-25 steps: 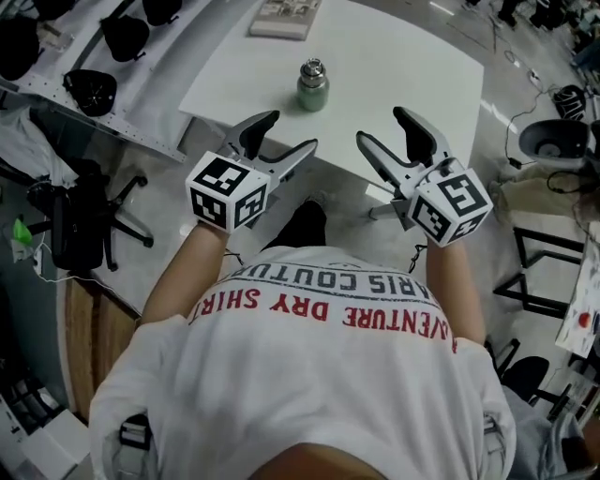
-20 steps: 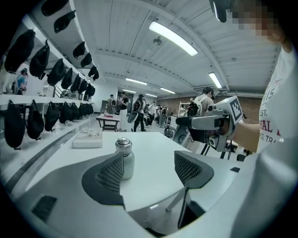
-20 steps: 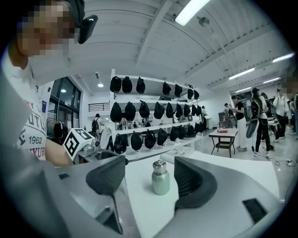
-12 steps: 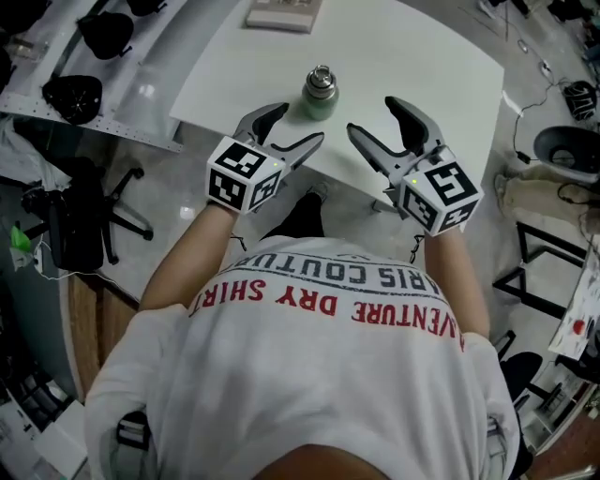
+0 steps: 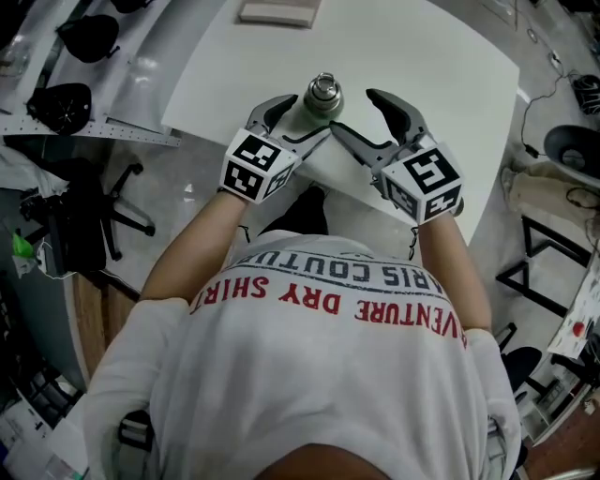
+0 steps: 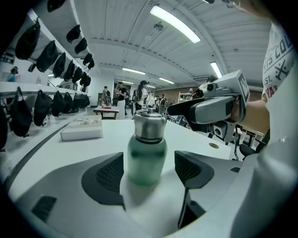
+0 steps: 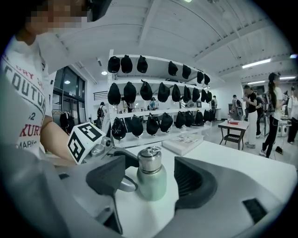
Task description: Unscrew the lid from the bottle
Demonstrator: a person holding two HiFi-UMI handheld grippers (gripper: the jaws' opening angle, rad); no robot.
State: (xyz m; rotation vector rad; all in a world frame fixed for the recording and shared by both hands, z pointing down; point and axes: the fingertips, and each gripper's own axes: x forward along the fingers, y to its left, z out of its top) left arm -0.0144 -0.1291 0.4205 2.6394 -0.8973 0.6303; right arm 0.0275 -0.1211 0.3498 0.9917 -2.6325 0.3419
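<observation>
Looked down on a white table (image 5: 422, 84), with a rack (image 5: 112, 131) of dark caps (image 5: 58, 98) off its left edge and a black chair (image 5: 80, 230) on the floor nearer in. Saw a white shirt (image 5: 319, 375) with red lettering filling the lower part of the head view, both forearms reaching forward from it. Held the left gripper (image 5: 296, 122) over the table's near edge, jaws spread wide to either side of the bottle (image 6: 146, 160) without clamping it: found one pad just beside the green wall, the other parted from it by a clear gap. Held the right gripper (image 5: 358, 112) just to the right of the bottle, likewise gaping and empty, its tips aimed at the bottle and close to the left gripper's inner jaw. In the right gripper view, saw the bottle framed between the two pads but beyond them, touched by neither. Noted a flat pale box (image 5: 277, 12) at the table's far edge, well apart from everything else. Found the bottle upright on the table close to the near edge, frosted green over its lower body. Found the lid (image 6: 150, 126), bare metal with a small loop on top, seated on the bottle's neck and untouched by either gripper.
</observation>
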